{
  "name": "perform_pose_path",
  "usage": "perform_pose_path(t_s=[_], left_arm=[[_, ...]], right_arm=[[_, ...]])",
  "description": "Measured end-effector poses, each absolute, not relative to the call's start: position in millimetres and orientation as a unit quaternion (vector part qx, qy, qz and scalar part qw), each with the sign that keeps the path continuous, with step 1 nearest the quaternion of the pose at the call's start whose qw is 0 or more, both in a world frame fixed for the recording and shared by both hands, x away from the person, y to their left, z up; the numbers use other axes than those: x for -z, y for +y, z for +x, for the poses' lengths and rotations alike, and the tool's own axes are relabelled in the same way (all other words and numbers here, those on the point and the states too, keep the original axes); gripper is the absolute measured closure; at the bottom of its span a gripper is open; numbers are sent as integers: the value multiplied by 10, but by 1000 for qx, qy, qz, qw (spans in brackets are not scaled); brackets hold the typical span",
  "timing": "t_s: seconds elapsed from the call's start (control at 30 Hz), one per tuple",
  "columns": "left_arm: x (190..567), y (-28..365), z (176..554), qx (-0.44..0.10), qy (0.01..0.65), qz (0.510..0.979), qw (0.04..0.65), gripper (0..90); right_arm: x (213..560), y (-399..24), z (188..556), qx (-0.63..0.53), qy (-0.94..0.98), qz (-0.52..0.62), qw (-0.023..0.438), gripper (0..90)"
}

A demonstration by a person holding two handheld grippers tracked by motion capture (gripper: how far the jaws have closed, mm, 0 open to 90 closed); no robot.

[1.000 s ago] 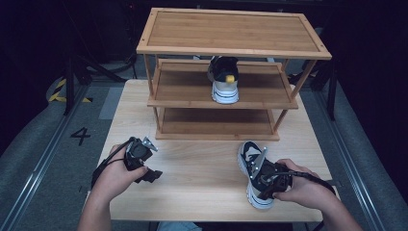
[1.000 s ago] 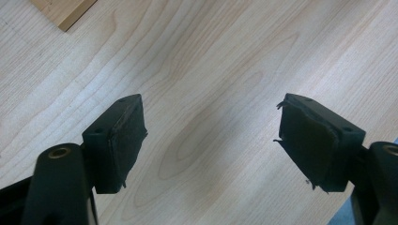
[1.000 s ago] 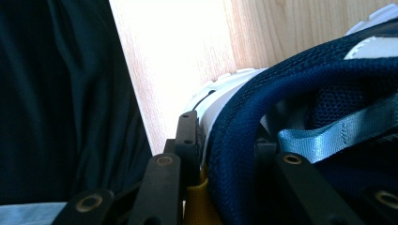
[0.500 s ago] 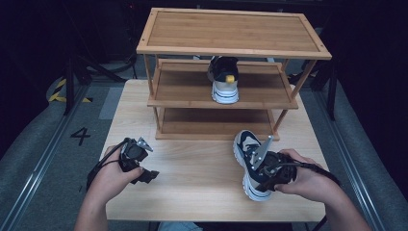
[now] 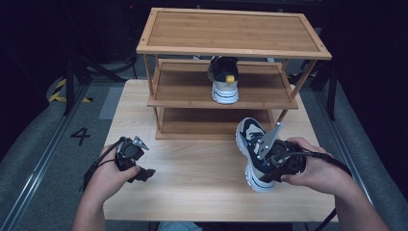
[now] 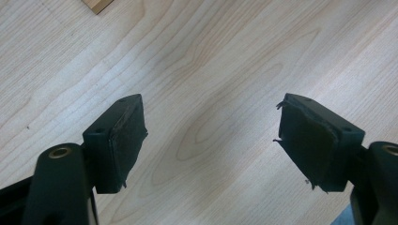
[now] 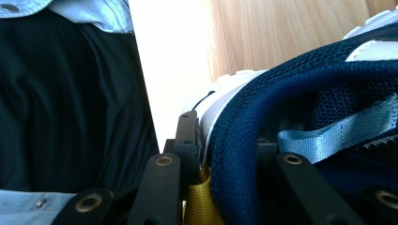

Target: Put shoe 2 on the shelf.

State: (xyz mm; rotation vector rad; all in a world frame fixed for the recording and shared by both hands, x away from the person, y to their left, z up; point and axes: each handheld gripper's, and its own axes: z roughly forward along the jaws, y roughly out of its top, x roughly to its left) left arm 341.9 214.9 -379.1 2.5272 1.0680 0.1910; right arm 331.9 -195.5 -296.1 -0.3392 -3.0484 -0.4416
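Your right gripper (image 5: pixel 269 161) is clamping the padded heel collar of the navy-and-white mesh sneaker (image 5: pixel 251 144), carrying it just above the pale wooden table (image 5: pixel 192 178) in front of the three-tier bamboo shoe rack (image 5: pixel 231 48). The collar looks soft and squashy, so keep gripping near the firmer heel. Your left gripper (image 6: pixel 211 136) is idling with jaws apart. A matching sneaker (image 5: pixel 224 79) is sitting on the middle shelf.

Navy-and-white sneaker (image 5: pixel 254 150) with a white sole, at lower right of the high view, toe pointing toward the upper left. Tilted, clear of the tabletop. Navy mesh collar pinched at the heel, pale blue pull loop (image 7: pixel 335 133) alongside.
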Motion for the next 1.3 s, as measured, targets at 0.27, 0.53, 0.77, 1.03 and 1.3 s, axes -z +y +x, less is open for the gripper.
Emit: perform_pose_path(t_s=[0.27, 0.53, 0.77, 1.03, 1.3], left_arm=[[3775, 2174, 3414, -71, 382, 900, 197, 237], [3751, 2142, 3398, -68, 377, 902, 201, 237], [3764, 2155, 3404, -68, 378, 902, 198, 237], [3761, 2150, 3403, -66, 374, 903, 202, 238], [3779, 2162, 3409, -65, 379, 901, 200, 238]], right_arm=[[2739, -1978, 3308, 146, -983, -106, 19, 723], [2503, -2003, 3240, 145, -984, -101, 2, 724], [2307, -2010, 3258, 149, -984, -97, -17, 724], [2098, -2002, 3435, 148, -983, -105, -26, 725], [1988, -1969, 3770, 145, -983, -106, -37, 725]])
